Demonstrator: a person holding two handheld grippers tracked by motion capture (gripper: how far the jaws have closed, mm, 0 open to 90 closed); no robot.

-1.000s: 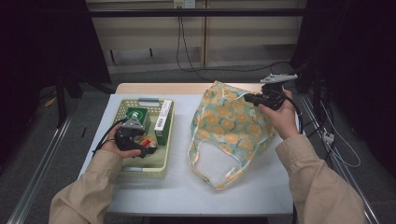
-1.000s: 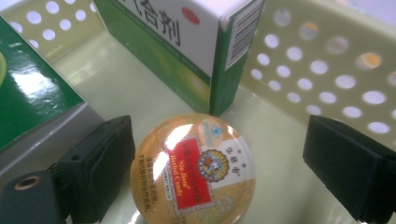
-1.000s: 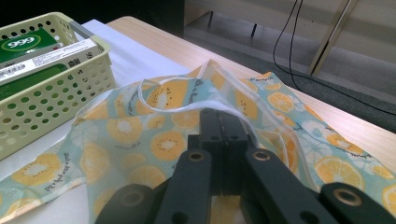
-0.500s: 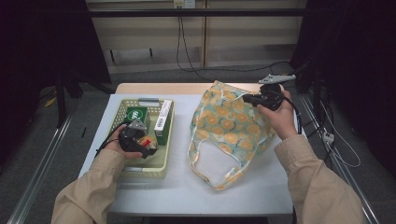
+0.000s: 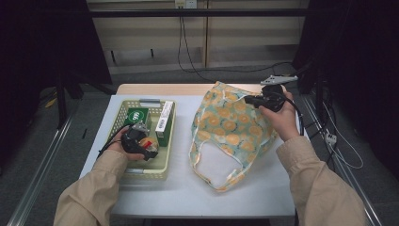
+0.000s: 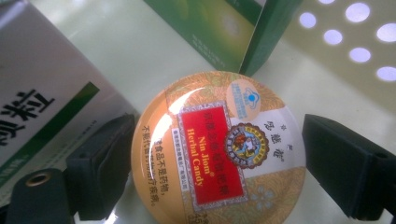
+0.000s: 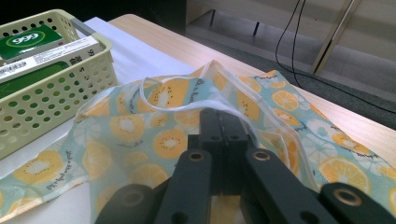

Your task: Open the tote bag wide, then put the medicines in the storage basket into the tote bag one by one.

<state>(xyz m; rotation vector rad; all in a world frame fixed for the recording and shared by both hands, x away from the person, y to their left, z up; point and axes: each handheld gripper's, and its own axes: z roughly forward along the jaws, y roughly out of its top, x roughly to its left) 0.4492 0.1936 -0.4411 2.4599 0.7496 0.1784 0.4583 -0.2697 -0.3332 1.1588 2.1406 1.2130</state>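
In the left gripper view a round orange candy tin [image 6: 219,149] with a red label lies on the floor of the basket. My left gripper [image 6: 219,140] is open around it, one pad [image 6: 102,163] at its left edge, the other pad [image 6: 345,168] a little off its right edge. From above, that left gripper [image 5: 148,149] is low inside the pale yellow basket [image 5: 141,172]. The fruit-print cloth bag [image 5: 230,127] lies right of the basket. My right gripper [image 5: 249,100] is shut on the bag's upper hem [image 7: 243,93], which it holds raised off the table.
A green box [image 5: 136,116] and a white box [image 5: 163,123] stand in the basket's far half, close to the tin. The bag's handles [image 5: 221,181] trail toward the near edge of the white table [image 5: 188,193]. Cables run on the floor to the right.
My left gripper has turned and dropped from the green box's side down around the tin. My right gripper still holds the bag's hem, almost unmoved.
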